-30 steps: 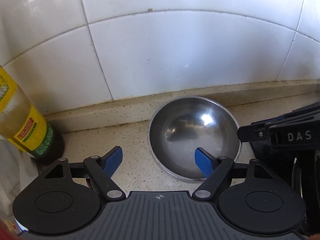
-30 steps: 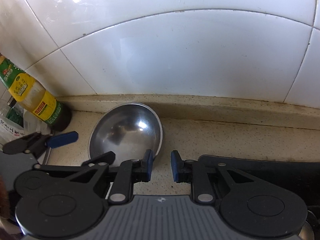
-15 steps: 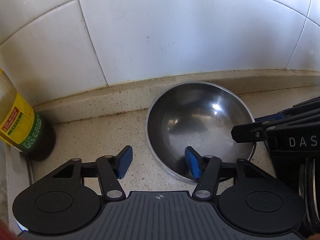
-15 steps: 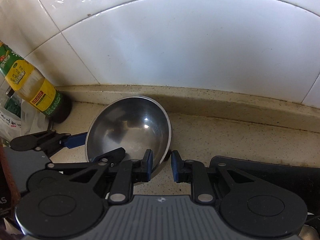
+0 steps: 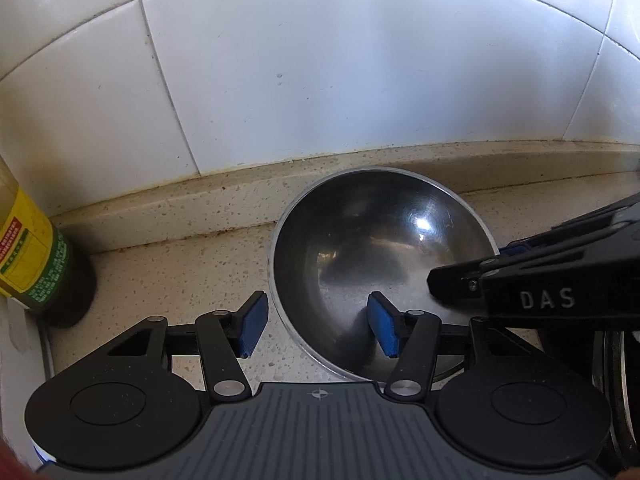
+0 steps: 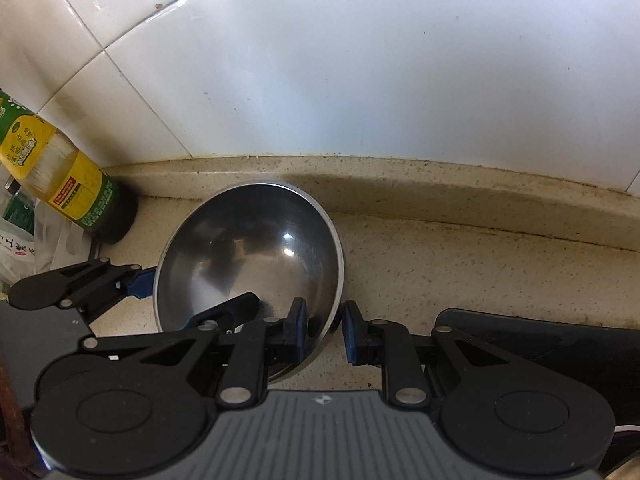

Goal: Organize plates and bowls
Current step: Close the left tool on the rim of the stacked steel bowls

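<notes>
Behind your work runs a white tiled wall (image 5: 360,92), and below it the speckled beige countertop (image 6: 460,264). On that counter, close to the wall's base, sits the steel bowl (image 5: 376,256), upright. Left of it stands a yellow-labelled bottle (image 6: 68,184). Your left gripper (image 5: 318,326) straddles the bowl's near-left rim with its jaws wide apart. Your right gripper (image 6: 325,330) has its jaws narrowly parted around the bowl's right rim, gaps visible on both sides.
</notes>
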`<state>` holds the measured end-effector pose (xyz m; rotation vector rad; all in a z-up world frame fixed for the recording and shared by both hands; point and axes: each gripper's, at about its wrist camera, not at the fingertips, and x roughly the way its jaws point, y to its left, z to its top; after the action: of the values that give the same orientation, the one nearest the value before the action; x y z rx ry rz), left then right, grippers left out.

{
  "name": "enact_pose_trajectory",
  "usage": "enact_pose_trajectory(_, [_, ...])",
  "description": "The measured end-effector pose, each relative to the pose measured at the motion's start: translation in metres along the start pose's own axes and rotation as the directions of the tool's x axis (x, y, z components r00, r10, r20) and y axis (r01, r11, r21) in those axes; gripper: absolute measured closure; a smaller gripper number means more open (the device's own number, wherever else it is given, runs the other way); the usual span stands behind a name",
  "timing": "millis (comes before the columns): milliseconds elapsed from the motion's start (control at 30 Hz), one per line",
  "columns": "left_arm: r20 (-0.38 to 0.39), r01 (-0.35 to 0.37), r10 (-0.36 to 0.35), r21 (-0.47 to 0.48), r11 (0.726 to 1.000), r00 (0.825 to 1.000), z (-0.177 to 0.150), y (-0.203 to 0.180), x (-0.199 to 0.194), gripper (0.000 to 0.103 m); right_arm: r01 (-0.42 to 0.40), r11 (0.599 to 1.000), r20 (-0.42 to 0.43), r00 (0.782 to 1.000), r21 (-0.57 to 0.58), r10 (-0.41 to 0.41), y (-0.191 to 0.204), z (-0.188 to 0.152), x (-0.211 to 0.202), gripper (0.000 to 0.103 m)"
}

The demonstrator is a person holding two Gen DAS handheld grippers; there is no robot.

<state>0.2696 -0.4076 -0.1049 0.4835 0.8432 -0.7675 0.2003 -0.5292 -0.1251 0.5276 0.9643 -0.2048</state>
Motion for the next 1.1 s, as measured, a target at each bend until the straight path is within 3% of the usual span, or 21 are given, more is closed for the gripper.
enact_pose_trajectory(67, [0.006, 0.011, -0.011, 0.001, 1.000, 1.000, -0.0021, 0.0004, 0.0009, 0.047, 0.000, 1.000, 0.004, 1.000, 0.000, 0.000, 0.0005, -0.0002, 0.0007, 0.081])
enact_pose_trajectory(667, [0.020, 0.012, -0.012, 0.002, 1.000, 1.000, -0.0039, 0.0026, -0.0021, 0.047, -0.019, 1.000, 0.010, 1.000, 0.026, 0.018, -0.0059, -0.0029, 0.0011, 0.081])
enact_pose_trajectory(1100, [0.015, 0.011, -0.011, -0.006, 1.000, 1.000, -0.0037, 0.0049, -0.0067, 0.056, -0.019, 0.999, -0.006, 1.000, 0.048, 0.019, -0.0063, -0.0077, -0.0031, 0.082])
